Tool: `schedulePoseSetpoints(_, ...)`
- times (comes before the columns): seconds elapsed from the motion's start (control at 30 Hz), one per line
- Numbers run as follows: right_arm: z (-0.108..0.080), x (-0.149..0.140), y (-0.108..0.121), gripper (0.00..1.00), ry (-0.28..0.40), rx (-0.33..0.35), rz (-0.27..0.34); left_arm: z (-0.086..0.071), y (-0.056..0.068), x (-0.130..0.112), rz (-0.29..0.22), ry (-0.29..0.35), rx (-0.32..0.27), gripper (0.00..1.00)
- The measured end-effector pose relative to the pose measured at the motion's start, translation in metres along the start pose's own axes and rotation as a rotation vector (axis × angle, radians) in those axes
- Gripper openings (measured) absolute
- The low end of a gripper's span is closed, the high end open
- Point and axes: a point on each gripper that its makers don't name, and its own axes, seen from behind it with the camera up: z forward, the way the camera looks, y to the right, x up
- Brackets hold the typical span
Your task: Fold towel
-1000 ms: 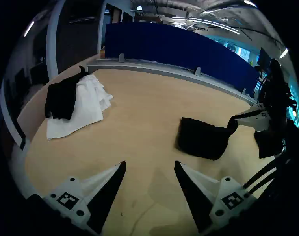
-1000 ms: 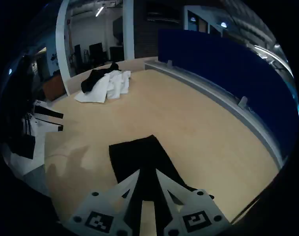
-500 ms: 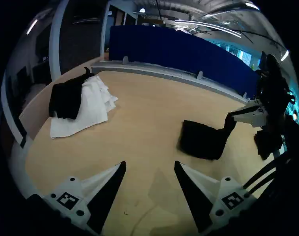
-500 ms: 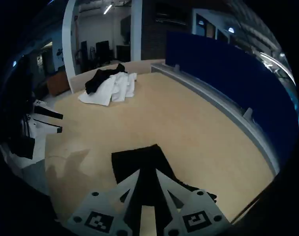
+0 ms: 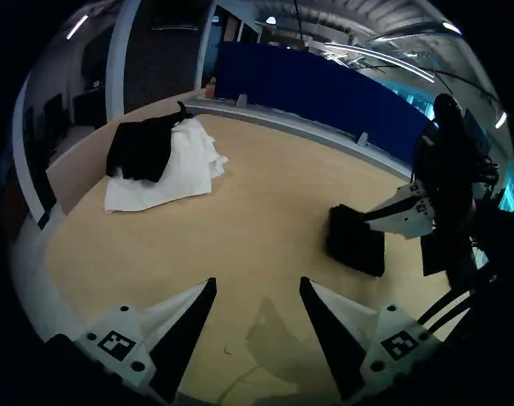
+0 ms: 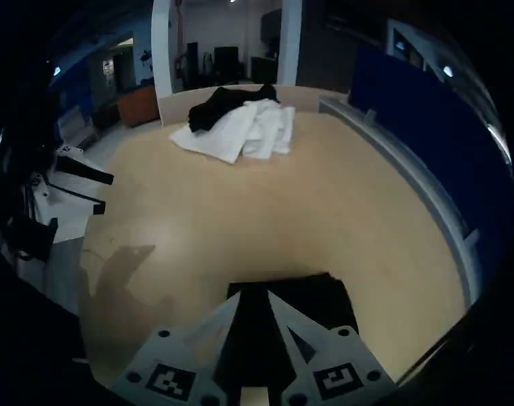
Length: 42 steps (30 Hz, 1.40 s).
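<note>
The black towel (image 6: pixel 294 301) lies on the bench (image 5: pixel 257 183) close to its near edge, just ahead of the right tongs (image 6: pixel 254 296). These are drawn together and clamped on the towel's nearest edge, with dark cloth filling the narrow slot between the fingers. The towel reads as a compact, roughly square block, so I judge it has been doubled at least once. The held edge has yet to be laid flat and let go, and perhaps one more fold is left. How many layers it has cannot be told, since the cloth is too dark. The left tongs (image 5: pixel 257 279) stand wide apart with nothing between them, hovering over bare wood near the bench's near edge and well apart from the towel. A heap of white and black cloth (image 5: pixel 165 152) sits at the far left corner, well clear of the work. The middle of the bench, between the towel and that heap, is broad open wood with ample room to spread or slide the towel away from the edge. Margin is thin only on the near side, where the towel sits close to the rim. A blue partition (image 5: pixel 324 88) closes off the far edge.
</note>
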Motion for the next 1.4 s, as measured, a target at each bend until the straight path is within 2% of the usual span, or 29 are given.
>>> schedulePoseSetpoints(0.17, 0.036, -0.023, -0.019, 0.13, -0.05, 0.038, 0.033, -0.004, -0.008, -0.007, -0.012, -0.005, 0.014, 0.91)
schedulePoseSetpoints(0.27, 0.042, -0.025, -0.022, 0.13, -0.053, 0.044, 0.055, -0.005, -0.011, -0.009, -0.016, -0.009, 0.019, 0.91)
schedulePoseSetpoints(0.4, 0.039, -0.022, -0.019, 0.13, -0.044, 0.038, 0.06, -0.005, -0.014, -0.008, -0.021, -0.009, 0.021, 0.91)
schedulePoseSetpoints(0.53, 0.032, -0.018, -0.015, 0.19, -0.029, 0.028, 0.064, -0.006, -0.015, -0.007, -0.017, -0.008, 0.021, 0.91)
schedulePoseSetpoints(0.6, 0.029, -0.017, -0.015, 0.28, -0.02, 0.025, 0.068, -0.006, -0.016, -0.006, -0.013, -0.008, 0.022, 0.91)
schedulePoseSetpoints(0.73, 0.024, -0.016, -0.013, 0.66, -0.004, 0.01, 0.072, -0.006, -0.016, -0.006, -0.005, -0.009, 0.022, 0.91)
schedulePoseSetpoints(0.77, 0.023, -0.016, -0.012, 0.7, -0.001, 0.006, 0.073, -0.006, -0.016, -0.006, -0.004, -0.009, 0.022, 0.91)
schedulePoseSetpoints(0.97, 0.016, -0.021, -0.013, 0.7, 0.001, -0.005, 0.067, -0.006, -0.016, -0.006, 0.002, -0.01, 0.022, 0.91)
schedulePoseSetpoints(1.17, 0.004, -0.035, -0.013, 0.7, -0.004, -0.036, 0.086, -0.005, -0.014, -0.004, 0.009, -0.01, 0.017, 0.91)
schedulePoseSetpoints(1.4, -0.021, -0.071, -0.018, 0.7, -0.022, -0.088, 0.165, -0.003, -0.012, -0.001, 0.017, -0.009, 0.012, 0.91)
